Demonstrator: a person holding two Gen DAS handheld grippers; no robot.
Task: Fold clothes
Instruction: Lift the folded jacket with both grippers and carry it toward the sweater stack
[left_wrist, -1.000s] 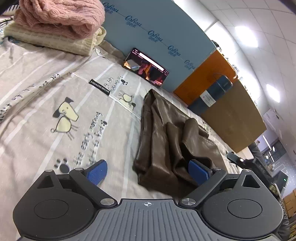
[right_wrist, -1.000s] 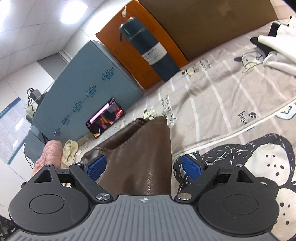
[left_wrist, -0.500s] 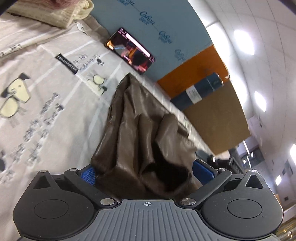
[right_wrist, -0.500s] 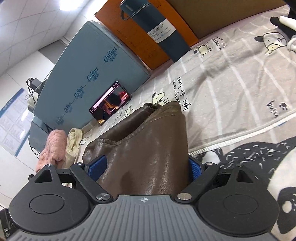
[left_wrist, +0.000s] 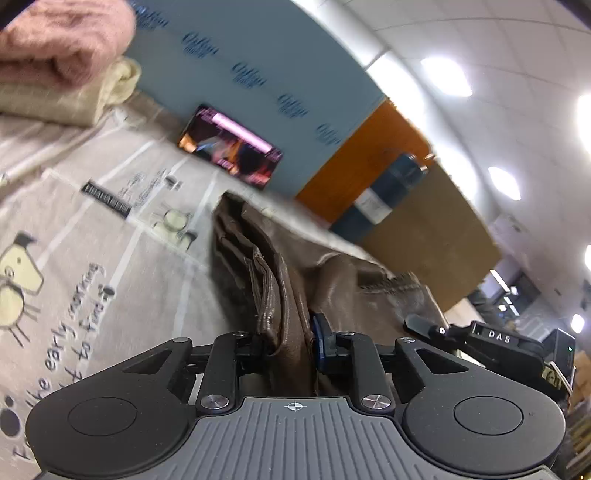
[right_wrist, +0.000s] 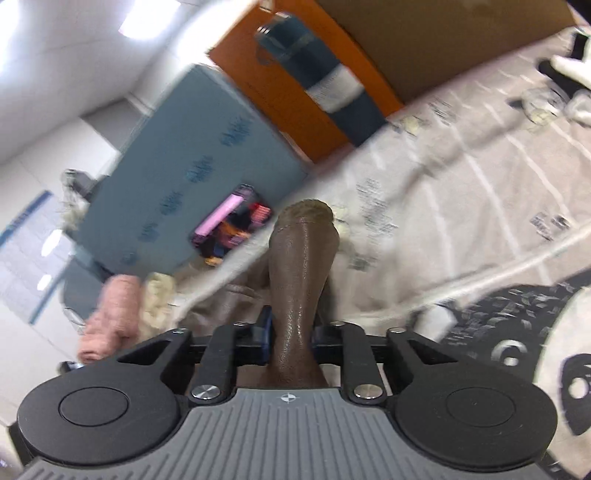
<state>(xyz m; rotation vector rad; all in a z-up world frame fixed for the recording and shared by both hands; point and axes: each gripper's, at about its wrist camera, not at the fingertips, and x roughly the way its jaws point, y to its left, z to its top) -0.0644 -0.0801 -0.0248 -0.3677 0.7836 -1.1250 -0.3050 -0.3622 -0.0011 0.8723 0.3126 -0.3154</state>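
lit phone (left_wrist: 231, 147) (propped), blue board (left_wrist: 258, 74) — flask (right_wrist: 325, 81)

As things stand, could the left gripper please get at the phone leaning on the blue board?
Probably not: the left gripper is closing on the brown leather garment, and the phone lies beyond it.

One brown leather garment (left_wrist: 295, 280); two folded knits, pink (left_wrist: 55, 40) and cream (left_wrist: 74, 96), sitting upper left; one phone (left_wrist: 231, 146) glowing; one blue bottle (left_wrist: 384, 195); two grippers (left_wrist: 290, 347) (right_wrist: 290, 332) closing on the leather.

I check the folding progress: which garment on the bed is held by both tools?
The brown leather garment; the pink and cream knits lie stacked far back, untouched.
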